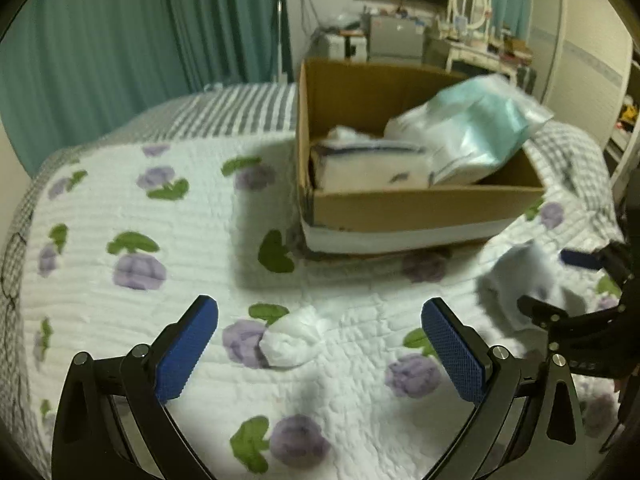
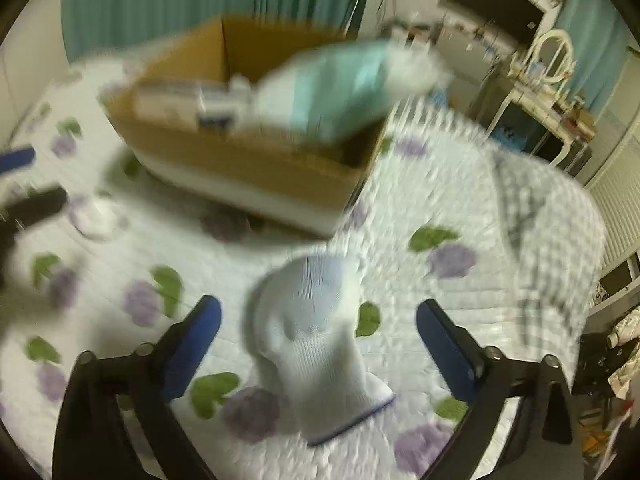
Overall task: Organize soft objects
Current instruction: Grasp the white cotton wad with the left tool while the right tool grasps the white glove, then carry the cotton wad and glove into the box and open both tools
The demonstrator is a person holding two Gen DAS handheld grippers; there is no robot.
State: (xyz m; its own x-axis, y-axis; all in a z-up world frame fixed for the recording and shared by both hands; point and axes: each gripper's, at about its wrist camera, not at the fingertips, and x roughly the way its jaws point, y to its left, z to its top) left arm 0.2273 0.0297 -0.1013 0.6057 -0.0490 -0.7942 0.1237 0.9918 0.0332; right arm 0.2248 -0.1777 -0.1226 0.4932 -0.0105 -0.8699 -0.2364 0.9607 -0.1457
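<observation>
On the bed [image 1: 120, 208] in front of you, the cardboard box [image 1: 420, 204] sits toward the far edge. Inside it, folded cloth [image 1: 360, 164] lies at the left, and a plastic bag [image 1: 476, 132] leans over the right rim. Nearer you, a balled sock [image 1: 290, 340] lies between your left gripper's [image 1: 320, 350] fingers. To its right, a second sock [image 2: 320, 340] lies between your right gripper's [image 2: 319, 350] fingers, before the box's right corner.
</observation>
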